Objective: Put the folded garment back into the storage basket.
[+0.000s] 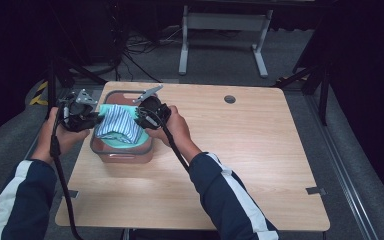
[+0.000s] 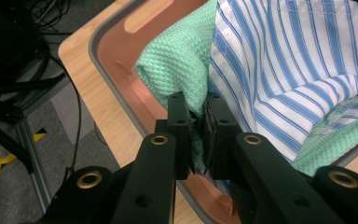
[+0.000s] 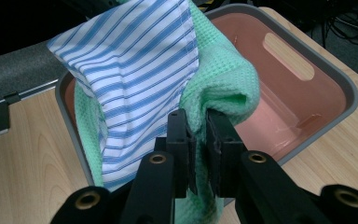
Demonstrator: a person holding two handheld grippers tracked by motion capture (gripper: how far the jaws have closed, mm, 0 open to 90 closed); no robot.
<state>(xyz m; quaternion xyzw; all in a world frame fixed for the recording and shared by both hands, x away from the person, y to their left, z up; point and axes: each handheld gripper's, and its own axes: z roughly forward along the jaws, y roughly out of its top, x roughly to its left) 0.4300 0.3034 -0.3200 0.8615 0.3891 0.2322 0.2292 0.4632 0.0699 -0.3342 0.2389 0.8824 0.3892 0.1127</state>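
My left gripper (image 1: 91, 120) and right gripper (image 1: 141, 118) each pinch the green cloth (image 1: 125, 143) over the bin (image 1: 122, 156) at the wooden table's (image 1: 240, 150) far-left corner; grey floor (image 1: 220, 50) beyond

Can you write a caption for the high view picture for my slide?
Two hand-held grippers hold folded green and striped cloths over a brown bin.

Navy sleeves w/ white stripes, black left claw (image 1: 96, 120) & right claw (image 1: 139, 120), brass rivets, black cables
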